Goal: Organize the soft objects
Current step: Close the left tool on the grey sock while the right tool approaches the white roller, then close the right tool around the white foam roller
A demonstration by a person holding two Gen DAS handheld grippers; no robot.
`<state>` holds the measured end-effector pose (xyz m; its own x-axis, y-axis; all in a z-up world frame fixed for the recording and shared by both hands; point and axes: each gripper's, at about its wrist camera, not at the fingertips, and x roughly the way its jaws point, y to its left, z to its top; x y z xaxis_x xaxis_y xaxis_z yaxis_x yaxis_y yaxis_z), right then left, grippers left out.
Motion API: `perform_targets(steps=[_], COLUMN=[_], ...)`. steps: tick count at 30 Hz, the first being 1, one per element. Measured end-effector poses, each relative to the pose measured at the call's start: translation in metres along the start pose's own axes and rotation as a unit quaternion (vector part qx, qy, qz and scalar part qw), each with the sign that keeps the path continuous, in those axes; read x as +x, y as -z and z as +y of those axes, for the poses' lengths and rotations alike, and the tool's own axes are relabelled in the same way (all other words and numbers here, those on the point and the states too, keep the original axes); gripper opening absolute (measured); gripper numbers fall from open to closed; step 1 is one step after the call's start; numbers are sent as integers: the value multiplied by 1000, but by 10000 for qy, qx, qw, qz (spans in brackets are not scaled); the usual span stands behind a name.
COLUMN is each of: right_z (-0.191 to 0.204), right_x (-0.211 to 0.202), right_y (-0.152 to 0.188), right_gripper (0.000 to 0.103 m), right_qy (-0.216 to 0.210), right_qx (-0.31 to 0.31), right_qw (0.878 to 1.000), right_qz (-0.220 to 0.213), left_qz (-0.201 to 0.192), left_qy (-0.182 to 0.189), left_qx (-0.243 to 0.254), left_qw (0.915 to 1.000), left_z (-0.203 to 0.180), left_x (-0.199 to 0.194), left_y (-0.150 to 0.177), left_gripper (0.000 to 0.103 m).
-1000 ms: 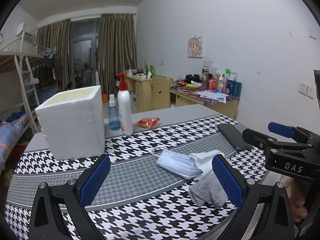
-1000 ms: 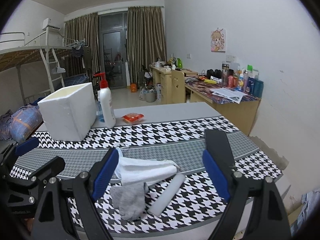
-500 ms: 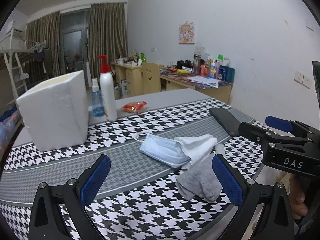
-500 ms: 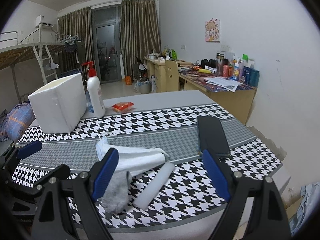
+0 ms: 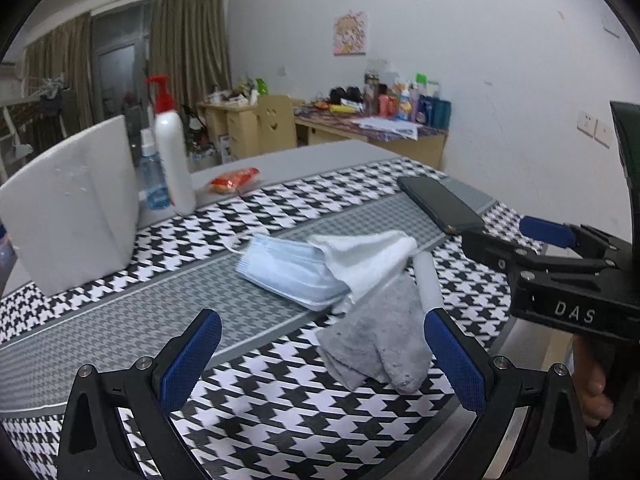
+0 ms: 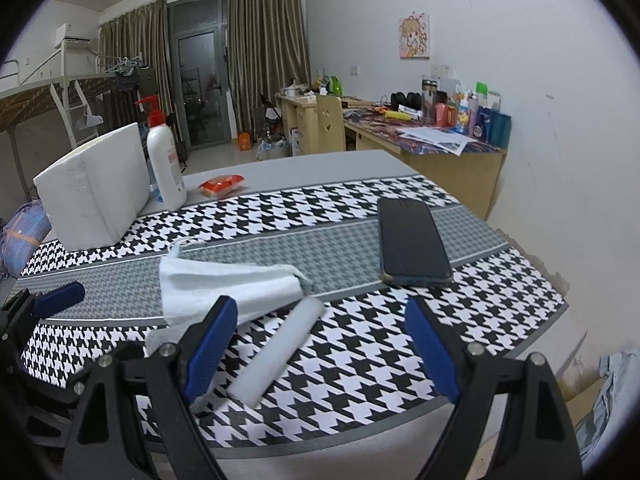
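Note:
A pile of soft things lies on the houndstooth tablecloth (image 5: 120,320): a blue face mask (image 5: 288,272), a white cloth (image 5: 368,256) draped over it, and a grey sock (image 5: 376,344) in front. A white foam roll (image 5: 426,280) rests beside the sock. My left gripper (image 5: 320,360) is open just before the sock, touching nothing. My right gripper (image 6: 322,346) is open above the foam roll (image 6: 280,352), which shows between its fingers without contact. In the right wrist view the white cloth (image 6: 228,288) lies beyond the left finger, which hides most of the sock (image 6: 160,340).
A black phone (image 6: 412,240) lies to the right of the pile. A white foam box (image 5: 68,204), a lotion bottle (image 5: 172,160), a small blue bottle (image 5: 152,184) and a red packet (image 5: 234,180) stand at the table's far left. The table's edge runs close below both grippers.
Both grippers have come down and in toward the pile, so the mask, cloth, sock and foam roll look larger and nearer. Both stay open and nothing on the table has moved.

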<state>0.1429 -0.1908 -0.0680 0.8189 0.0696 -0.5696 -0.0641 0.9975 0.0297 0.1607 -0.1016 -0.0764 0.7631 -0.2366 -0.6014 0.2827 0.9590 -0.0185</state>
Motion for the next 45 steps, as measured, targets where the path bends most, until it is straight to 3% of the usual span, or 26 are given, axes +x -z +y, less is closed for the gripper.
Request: perform_targets(steps=[15, 29, 45], right_z=[-8, -8, 9], right_x=[19, 31, 43], right_y=[8, 16, 19], right_gripper=[89, 89, 89], right_qy=[-53, -162, -131], right_qx=[85, 110, 24], right_qw=[9995, 9983, 9964], right_qz=[290, 551, 839], left_qz=[586, 830, 764], left_qy=[334, 660, 857], left_qx=[98, 200, 241], left_qw=[9977, 9942, 9931], left_z=[-10, -19, -11], left_x=[31, 42, 22], left_y=[5, 9, 15], left_gripper=[73, 28, 25])
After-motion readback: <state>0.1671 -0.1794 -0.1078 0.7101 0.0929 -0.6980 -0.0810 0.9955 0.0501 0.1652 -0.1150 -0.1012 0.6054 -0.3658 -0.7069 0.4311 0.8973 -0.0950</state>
